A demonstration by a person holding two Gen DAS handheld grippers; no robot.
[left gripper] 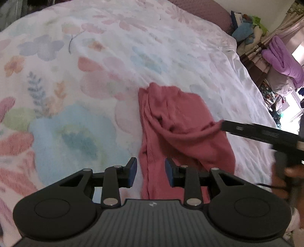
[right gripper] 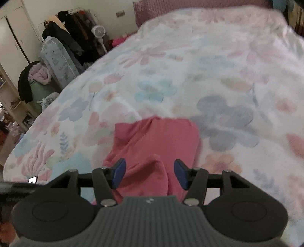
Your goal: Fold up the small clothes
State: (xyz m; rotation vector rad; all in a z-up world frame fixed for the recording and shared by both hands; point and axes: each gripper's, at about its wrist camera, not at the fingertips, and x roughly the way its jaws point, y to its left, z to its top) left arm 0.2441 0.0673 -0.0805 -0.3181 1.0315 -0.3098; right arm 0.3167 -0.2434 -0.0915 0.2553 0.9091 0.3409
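A small pink knit garment (left gripper: 176,123) lies crumpled on a floral bedspread (left gripper: 95,57). My left gripper (left gripper: 151,172) is open, its blue-padded jaws straddling the garment's near left edge. My right gripper (left gripper: 247,131) comes in from the right in the left wrist view, its tip at a raised fold of the cloth. In the right wrist view the right gripper (right gripper: 150,173) is open, with a hump of the pink garment (right gripper: 157,138) between the jaws.
The bedspread (right gripper: 209,66) covers the whole bed. A mauve headboard (left gripper: 205,9) is at the far end. Piled clothes and a purple towel (left gripper: 281,58) stand beside the bed's right edge. A clothes rack (right gripper: 72,32) and fan stand left.
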